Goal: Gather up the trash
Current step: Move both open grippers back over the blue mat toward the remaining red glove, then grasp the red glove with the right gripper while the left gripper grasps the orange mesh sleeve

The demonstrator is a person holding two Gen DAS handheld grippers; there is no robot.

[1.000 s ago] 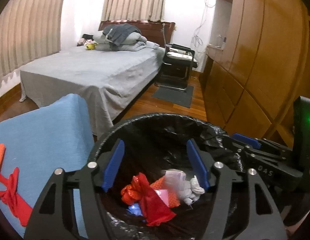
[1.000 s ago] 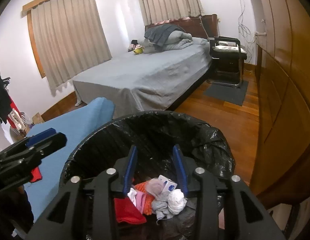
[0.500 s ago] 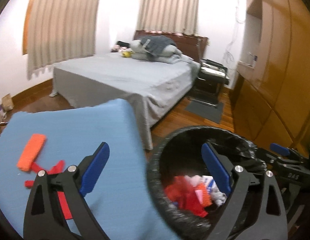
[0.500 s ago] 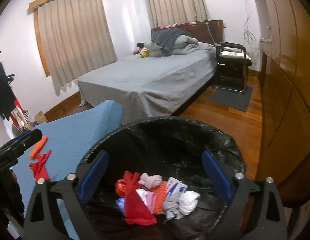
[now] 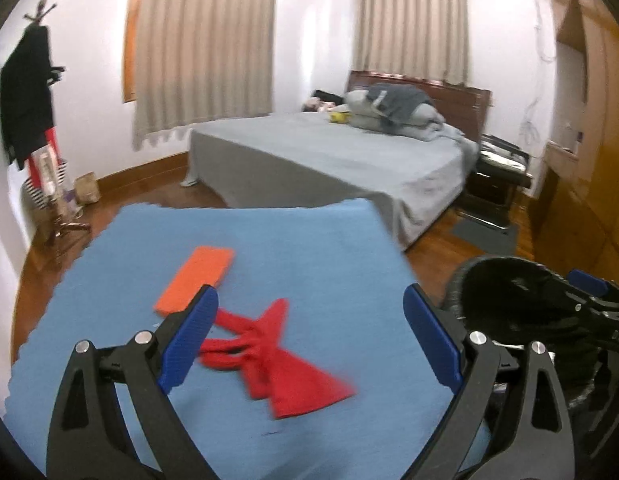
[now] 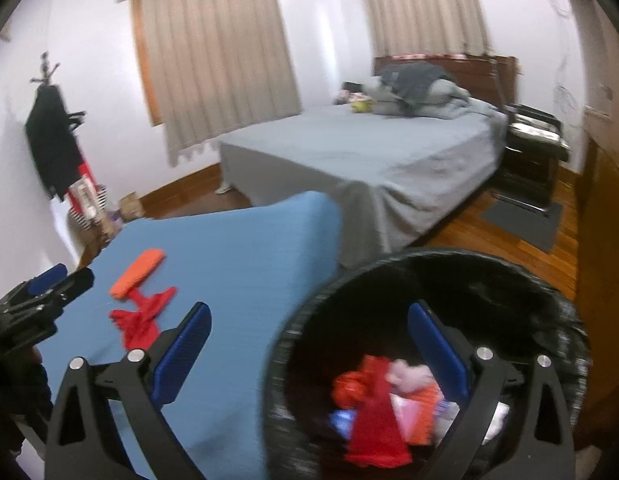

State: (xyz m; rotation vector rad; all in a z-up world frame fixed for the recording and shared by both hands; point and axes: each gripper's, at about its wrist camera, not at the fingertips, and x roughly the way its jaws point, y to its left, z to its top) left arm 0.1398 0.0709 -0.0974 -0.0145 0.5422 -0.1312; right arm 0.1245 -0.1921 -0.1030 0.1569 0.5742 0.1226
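A red crumpled piece of trash [image 5: 277,364] and an orange flat piece [image 5: 195,278] lie on the blue-covered table [image 5: 329,248]. My left gripper [image 5: 309,336] is open and empty above the red piece. A black-lined bin [image 6: 509,280] stands right of the table and holds several red, white and pink scraps [image 6: 385,396]. My right gripper [image 6: 309,352] is open and empty, straddling the bin's left rim. The red piece [image 6: 143,318] and orange piece [image 6: 137,272] also show in the right wrist view, with the left gripper [image 6: 41,288] at the left edge.
A grey bed [image 5: 341,160] stands beyond the table. A wooden wardrobe [image 5: 589,184] runs along the right wall. A coat stand [image 5: 29,120] is at the far left. A black chair [image 6: 533,152] sits by the bed.
Both grippers have swung left from over the bin. The left one now faces the table with the red and orange pieces. Both sets of jaws opened wide.
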